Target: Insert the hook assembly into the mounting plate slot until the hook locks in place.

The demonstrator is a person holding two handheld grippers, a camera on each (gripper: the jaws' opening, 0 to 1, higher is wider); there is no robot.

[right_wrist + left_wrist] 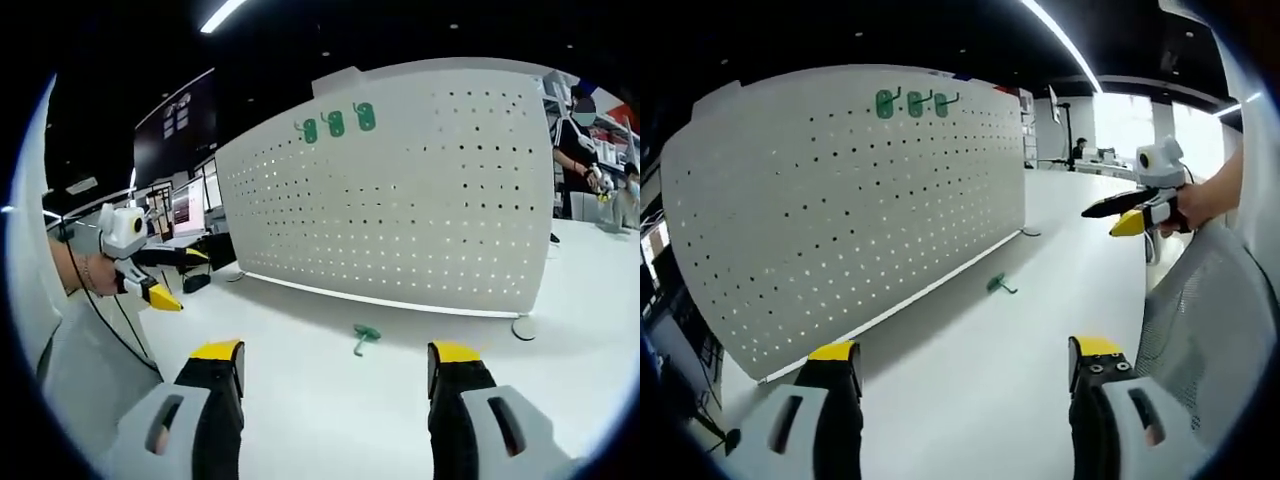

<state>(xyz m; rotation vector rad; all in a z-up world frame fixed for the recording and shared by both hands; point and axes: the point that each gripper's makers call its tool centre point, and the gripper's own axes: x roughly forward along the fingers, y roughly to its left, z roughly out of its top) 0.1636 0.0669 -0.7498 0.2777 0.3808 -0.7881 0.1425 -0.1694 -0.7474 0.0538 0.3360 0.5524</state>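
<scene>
The loose hook (364,337) lay on the counter (300,400) before the pegboard (420,200), dead ahead of the right gripper (335,372). Both grippers, left (965,368) included, gaped empty.

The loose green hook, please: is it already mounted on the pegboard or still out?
Out. The hook lies flat on the white table in front of the pegboard, apart from three hooks mounted up top.

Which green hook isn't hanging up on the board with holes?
The green hook lying alone on the white table. The other three hooks hang in a row near the pegboard top.
</scene>
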